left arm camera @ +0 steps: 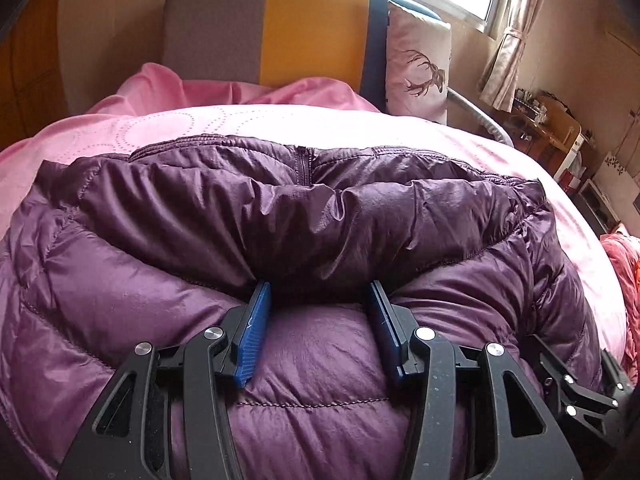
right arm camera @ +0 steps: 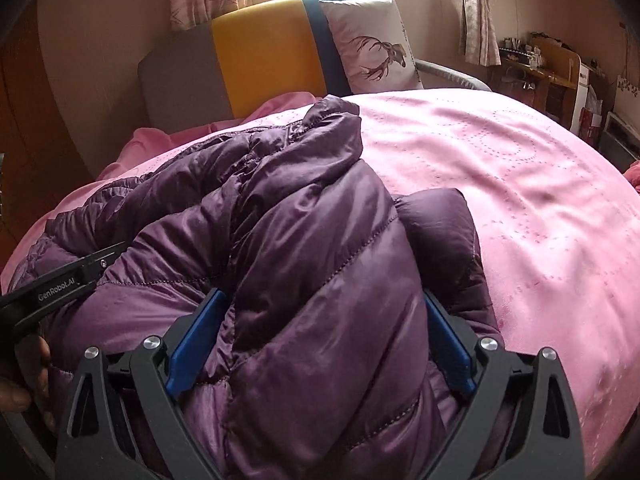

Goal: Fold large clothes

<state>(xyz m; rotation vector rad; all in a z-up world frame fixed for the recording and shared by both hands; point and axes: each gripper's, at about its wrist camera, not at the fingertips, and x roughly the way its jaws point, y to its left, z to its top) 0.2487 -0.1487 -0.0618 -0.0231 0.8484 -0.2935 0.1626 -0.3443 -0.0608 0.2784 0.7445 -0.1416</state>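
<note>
Where the purple jacket (left arm camera: pixel 304 216) lies bunched on the pink bed (left arm camera: pixel 192 128), my left gripper (left arm camera: pixel 320 300) stands half open, tips buried under a fold; grip unclear. My right gripper (right arm camera: pixel 324 312) spreads wide around a thick fold, tips hidden too.

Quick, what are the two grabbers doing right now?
Left gripper: partly open, straddling a puffy fold of the purple jacket; grip unclear.
Right gripper: wide, jacket bunched between its fingers; grip unclear.

"GenRobot.AI" in white on the black left gripper (right arm camera: pixel 60 280)
</note>
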